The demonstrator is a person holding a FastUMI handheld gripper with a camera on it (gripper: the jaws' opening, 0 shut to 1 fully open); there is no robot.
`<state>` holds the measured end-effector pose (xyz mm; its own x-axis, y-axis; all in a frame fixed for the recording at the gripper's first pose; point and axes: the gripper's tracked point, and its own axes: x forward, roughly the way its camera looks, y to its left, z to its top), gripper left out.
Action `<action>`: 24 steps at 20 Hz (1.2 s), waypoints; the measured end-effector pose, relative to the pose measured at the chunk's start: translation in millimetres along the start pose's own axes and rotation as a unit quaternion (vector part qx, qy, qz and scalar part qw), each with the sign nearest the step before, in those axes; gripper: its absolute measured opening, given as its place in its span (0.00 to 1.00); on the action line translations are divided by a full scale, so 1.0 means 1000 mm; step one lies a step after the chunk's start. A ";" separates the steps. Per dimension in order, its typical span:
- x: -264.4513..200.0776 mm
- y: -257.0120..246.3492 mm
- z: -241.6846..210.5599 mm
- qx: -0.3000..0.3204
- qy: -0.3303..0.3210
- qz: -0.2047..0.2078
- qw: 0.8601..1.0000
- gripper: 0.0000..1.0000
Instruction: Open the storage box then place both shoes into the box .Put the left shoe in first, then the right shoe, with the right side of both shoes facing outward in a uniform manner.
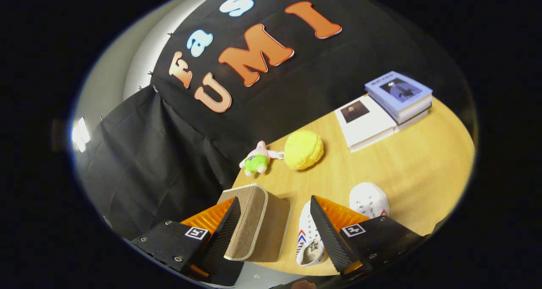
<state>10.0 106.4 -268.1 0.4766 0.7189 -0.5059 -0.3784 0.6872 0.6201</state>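
A tan fabric storage box (258,225) with a pale trim stands on the wooden table (406,170), lying between my fingers and close against the left finger (226,234). Its lid looks closed. My gripper (275,215) is open, held tilted above the table's near edge. One white shoe (309,240) with red and blue side marks lies just inside the right finger (328,234), partly hidden by it. The second white shoe (369,200) sits just beyond the right finger, its toe showing. Neither finger presses on anything.
A yellow round plush (303,149) and a small pink and green plush toy (258,159) rest beyond the box near the table's far edge. A white book (364,121) and a stack with a blue book (399,93) on top lie farther back.
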 end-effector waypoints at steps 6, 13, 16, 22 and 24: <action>0.036 0.007 -0.071 0.080 0.094 0.057 0.991 0.98; 0.066 0.032 -0.121 0.192 0.162 0.145 0.957 0.98; 0.076 0.038 -0.137 0.213 0.184 0.159 0.946 0.98; 0.079 0.072 -0.148 0.244 0.213 0.223 0.919 0.98; 0.078 0.077 -0.151 0.245 0.221 0.236 0.914 0.98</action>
<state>-101.8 231.2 -350.0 -0.0553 0.9695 -0.2386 -0.0067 0.2386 0.9711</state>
